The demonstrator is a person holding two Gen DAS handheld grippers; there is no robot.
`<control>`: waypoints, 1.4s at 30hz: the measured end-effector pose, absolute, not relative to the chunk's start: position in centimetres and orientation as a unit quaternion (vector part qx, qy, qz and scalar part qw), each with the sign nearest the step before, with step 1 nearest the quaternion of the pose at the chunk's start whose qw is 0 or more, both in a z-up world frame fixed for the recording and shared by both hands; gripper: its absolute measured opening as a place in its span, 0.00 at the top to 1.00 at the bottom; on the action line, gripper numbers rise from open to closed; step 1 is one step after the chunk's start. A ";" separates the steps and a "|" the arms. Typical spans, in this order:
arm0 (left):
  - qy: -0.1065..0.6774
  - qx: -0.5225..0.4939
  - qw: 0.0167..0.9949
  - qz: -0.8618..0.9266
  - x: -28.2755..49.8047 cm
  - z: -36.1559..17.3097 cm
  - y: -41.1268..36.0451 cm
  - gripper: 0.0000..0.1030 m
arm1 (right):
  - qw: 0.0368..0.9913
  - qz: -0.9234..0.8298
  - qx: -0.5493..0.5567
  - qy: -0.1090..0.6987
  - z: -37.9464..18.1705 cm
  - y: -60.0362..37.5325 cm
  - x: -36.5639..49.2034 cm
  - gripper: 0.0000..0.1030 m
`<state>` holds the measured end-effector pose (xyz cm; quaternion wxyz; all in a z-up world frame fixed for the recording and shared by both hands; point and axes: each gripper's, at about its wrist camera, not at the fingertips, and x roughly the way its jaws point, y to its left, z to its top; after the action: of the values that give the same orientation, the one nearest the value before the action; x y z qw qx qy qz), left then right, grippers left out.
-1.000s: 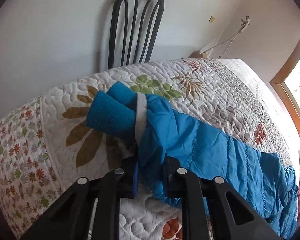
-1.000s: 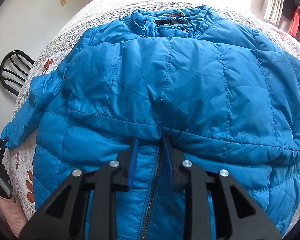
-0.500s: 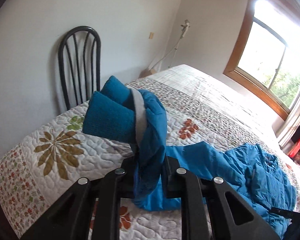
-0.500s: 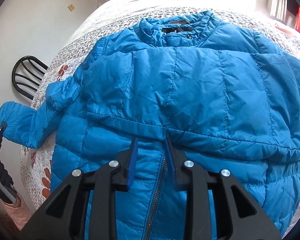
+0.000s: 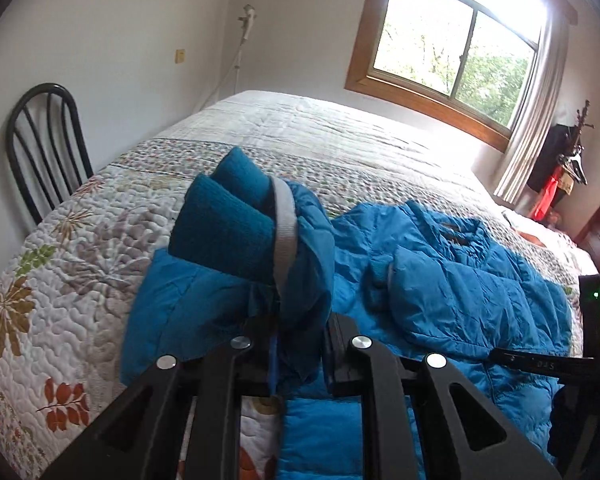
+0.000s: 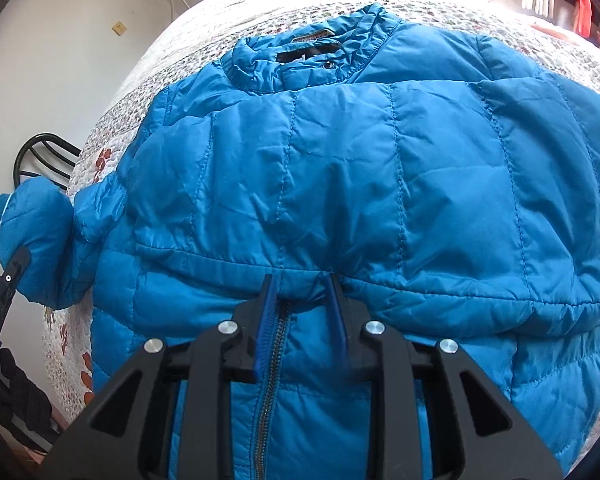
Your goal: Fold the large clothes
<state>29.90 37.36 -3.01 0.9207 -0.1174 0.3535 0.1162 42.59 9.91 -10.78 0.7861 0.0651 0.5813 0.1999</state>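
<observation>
Blue jacket (image 6: pixel 380 184) sleeve (image 5: pixel 300 280) in left gripper (image 5: pixel 300 354)

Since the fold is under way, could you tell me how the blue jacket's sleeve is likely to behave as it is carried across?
The sleeve will probably flop: it droops either side of the left gripper. Its smooth shell may slip, and its puffy quilting will likely spring back rather than crease.

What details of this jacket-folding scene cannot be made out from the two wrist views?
- Jacket hem: right wrist view, cut off by the bottom edge and the right gripper.
- Collar label text: too small.
- Sleeve fabric inside the left gripper: left wrist view, hidden by its fingers.
</observation>
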 end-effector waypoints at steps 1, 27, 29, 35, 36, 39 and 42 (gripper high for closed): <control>0.360 -0.114 0.919 0.112 30.4 -3.4 36.8 0.84 | 0.786 0.201 0.066 0.581 -10.8 9.9 42.6 0.75; 0.416 -0.075 0.907 0.001 29.4 -5.9 33.7 0.64 | 0.786 0.201 0.056 0.581 -11.2 10.4 42.7 0.71; 0.409 -0.071 0.910 -0.003 28.8 -5.2 33.5 0.63 | 0.786 0.201 0.055 0.582 -11.2 10.4 42.8 0.71; 0.375 -0.037 0.926 0.016 26.9 -3.1 33.2 0.61 | 0.787 0.200 0.052 0.581 -11.3 10.5 42.8 0.70; 0.371 -0.032 0.928 0.019 26.6 -2.8 33.1 0.61 | 0.788 0.200 0.051 0.581 -11.3 10.5 42.7 0.70; 0.365 -0.031 0.930 0.024 26.2 -2.4 33.6 0.60 | 0.789 0.198 0.047 0.580 -11.3 10.7 42.7 0.69; 0.363 -0.036 0.930 0.033 26.1 -2.4 34.6 0.60 | 0.792 0.194 0.039 0.578 -11.3 11.1 42.5 0.68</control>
<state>26.13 34.57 -2.39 0.9305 -0.0359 0.3631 0.0330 42.51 11.05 -11.26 0.7919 0.0390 0.5778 0.1936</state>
